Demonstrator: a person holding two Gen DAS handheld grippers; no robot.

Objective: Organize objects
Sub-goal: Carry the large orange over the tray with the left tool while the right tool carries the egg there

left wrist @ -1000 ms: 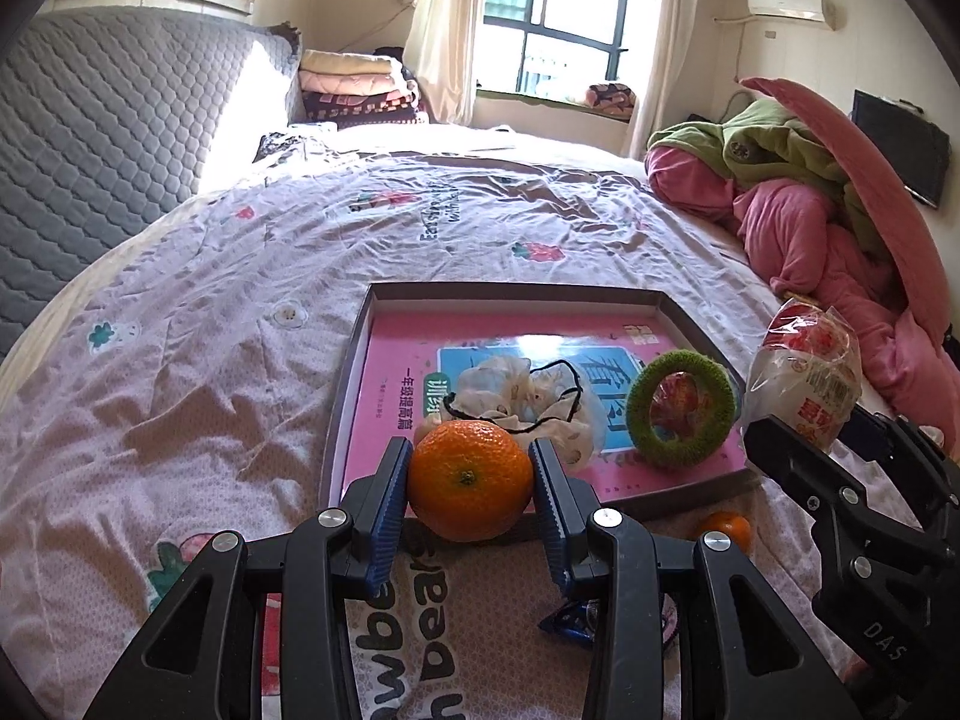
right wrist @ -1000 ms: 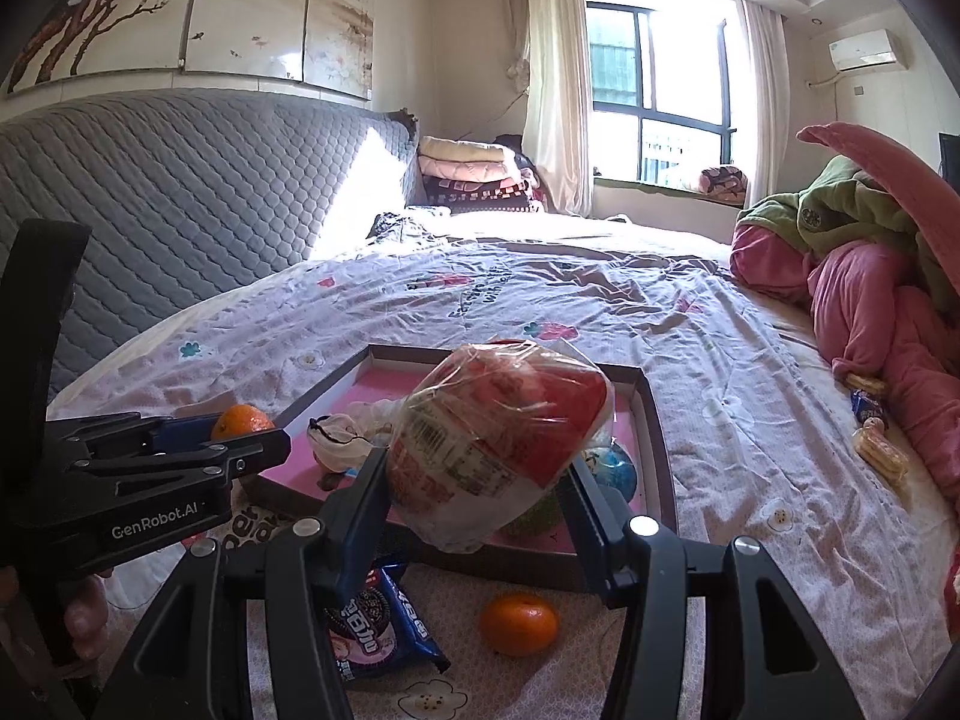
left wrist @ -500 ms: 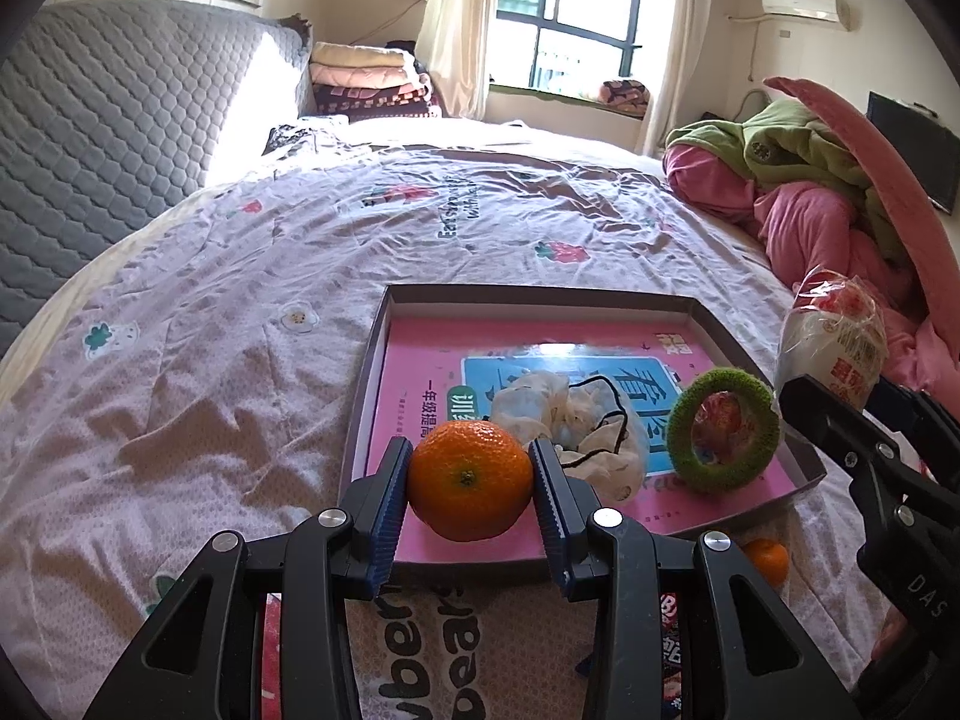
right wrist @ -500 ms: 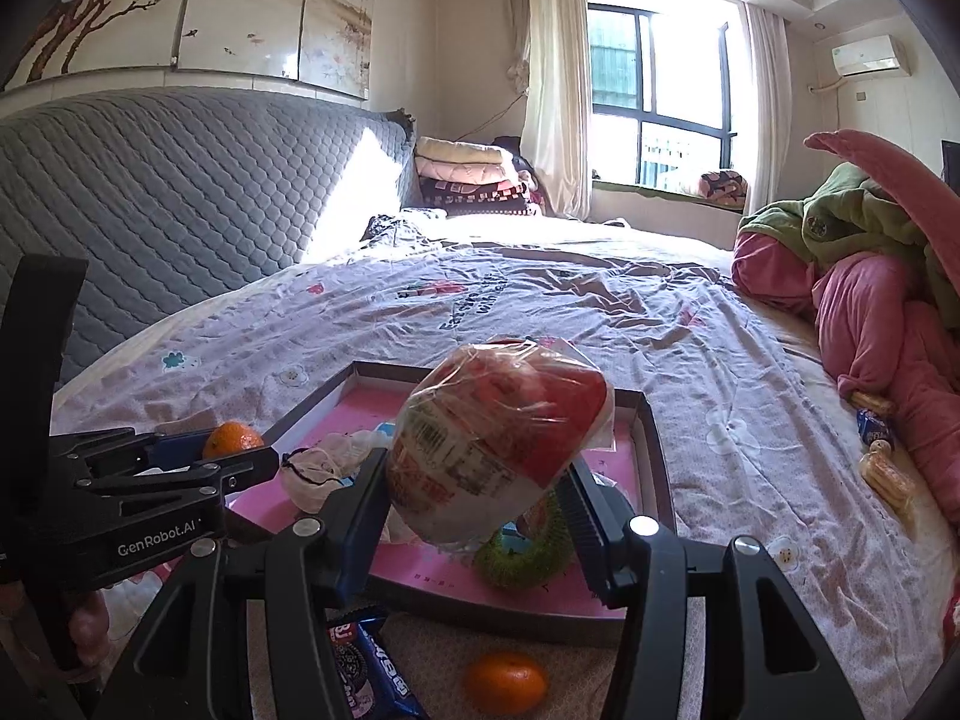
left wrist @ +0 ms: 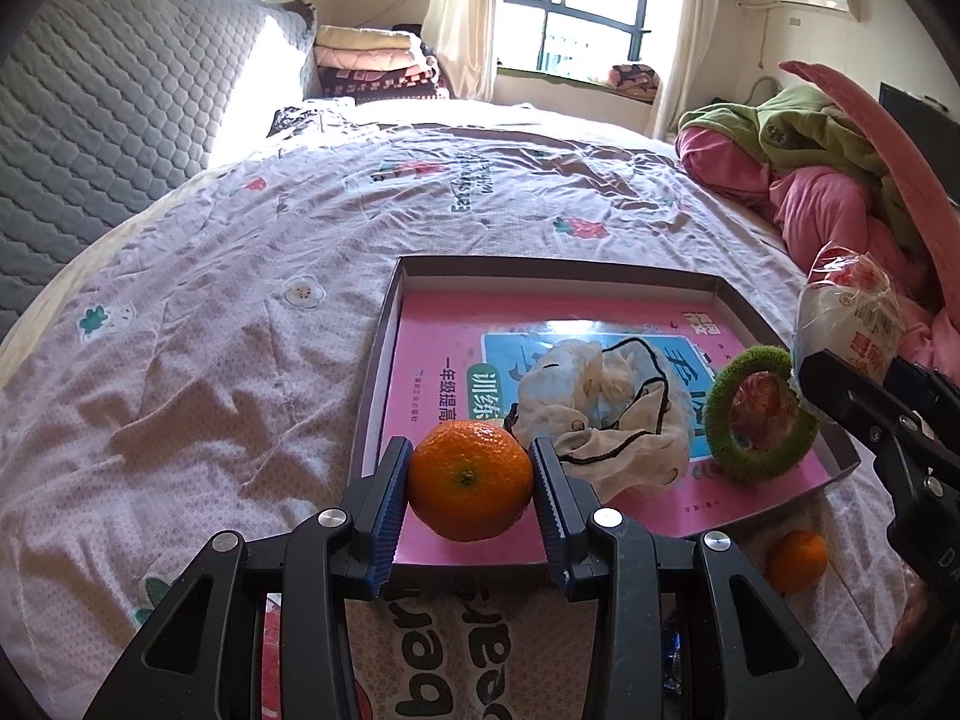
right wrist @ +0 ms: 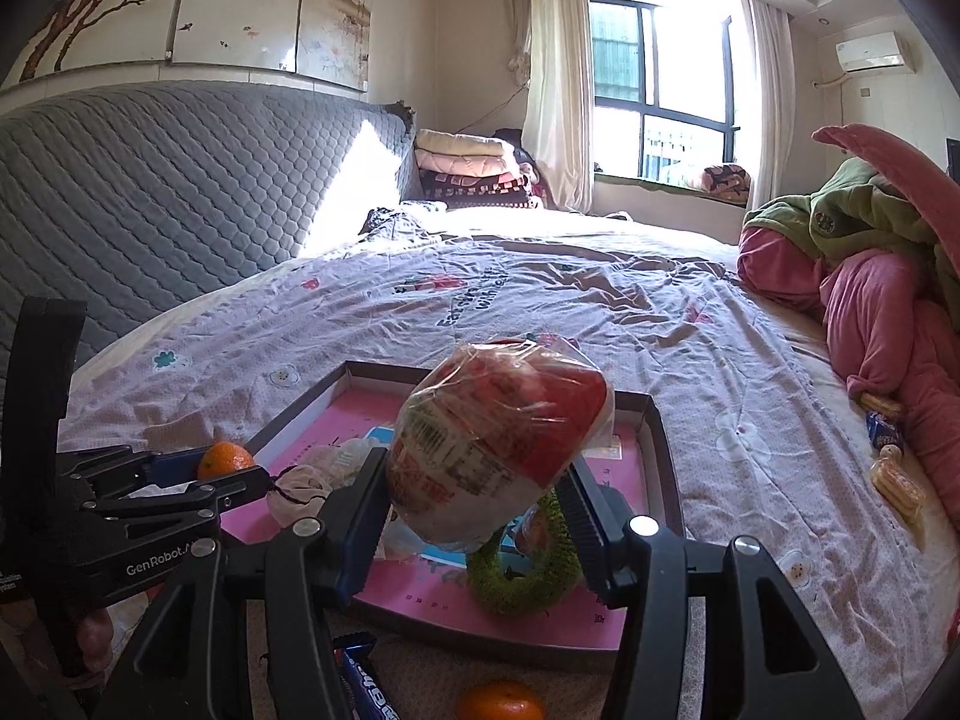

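Here, the left gripper [left wrist: 471, 483] clamps a mandarin [left wrist: 470, 481] above the tray's [left wrist: 384, 348] near-left corner; set free too soon, it may roll off the low rim. Rightward, the right gripper [right wrist: 474, 495] pinches a wrapped snack [right wrist: 498, 444] over the near edge, where slick film could slip.

Two black plastic two-finger grippers, left gripper [left wrist: 471, 501] and right gripper [right wrist: 474, 519], with ribbed blue pads, silver screws and white "GenRobot.AI" lettering.
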